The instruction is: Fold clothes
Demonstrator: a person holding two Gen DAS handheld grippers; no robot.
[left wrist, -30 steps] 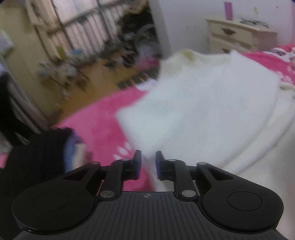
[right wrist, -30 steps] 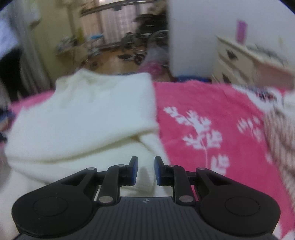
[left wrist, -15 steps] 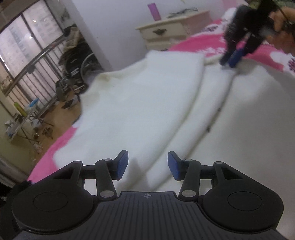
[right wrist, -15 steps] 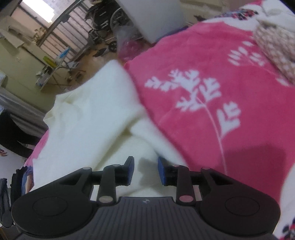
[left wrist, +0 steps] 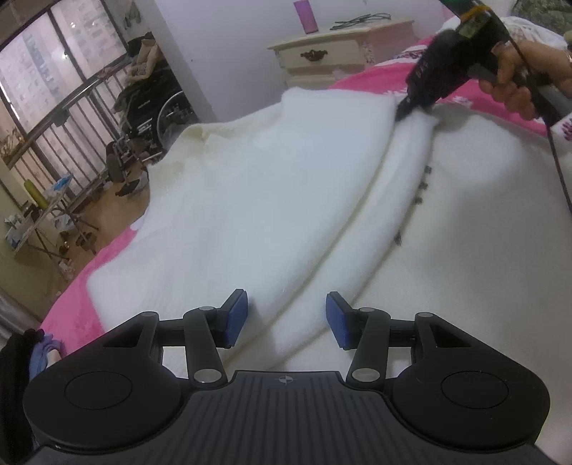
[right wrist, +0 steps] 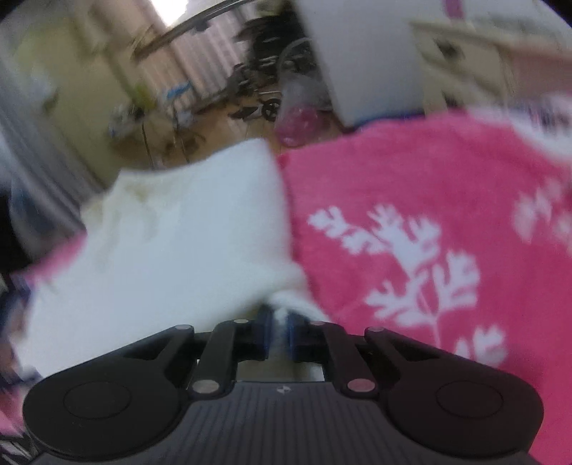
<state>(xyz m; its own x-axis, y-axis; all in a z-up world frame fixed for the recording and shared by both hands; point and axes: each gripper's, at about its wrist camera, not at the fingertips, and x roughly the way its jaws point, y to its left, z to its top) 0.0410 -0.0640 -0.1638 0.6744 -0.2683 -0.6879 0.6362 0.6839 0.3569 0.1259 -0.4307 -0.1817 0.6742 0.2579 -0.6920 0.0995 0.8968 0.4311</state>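
Since half a second ago my left gripper [left wrist: 286,318] has spread its jaws wider, and my right gripper [right wrist: 279,323] has closed from a narrow gap onto a tuft of the white sweater [left wrist: 257,200]. The right view has also swung and blurred.

I count one sweater, white and fluffy, spread over the bed's pink blanket [right wrist: 411,186], with one folded panel lying over the rest and a thick rolled edge running from 6 o'clock up toward 1 o'clock in the left view. Along that edge I can make out a short row of small dark marks; I cannot tell what they are.

My left gripper hangs wide and empty just above the near end of that rolled edge, its two blue pads [left wrist: 236,314] on either side of the ridge. In the left view, at 1 o'clock, I see the right gripper [left wrist: 414,103] pinching the far end of the same edge, with one hand [left wrist: 525,82] around its handle.

Beyond the bed I see one cream nightstand [left wrist: 339,53] at 12 o'clock with one purple cup [left wrist: 305,16] on top, and one wheelchair [left wrist: 157,107] at 10 o'clock by the window bars.
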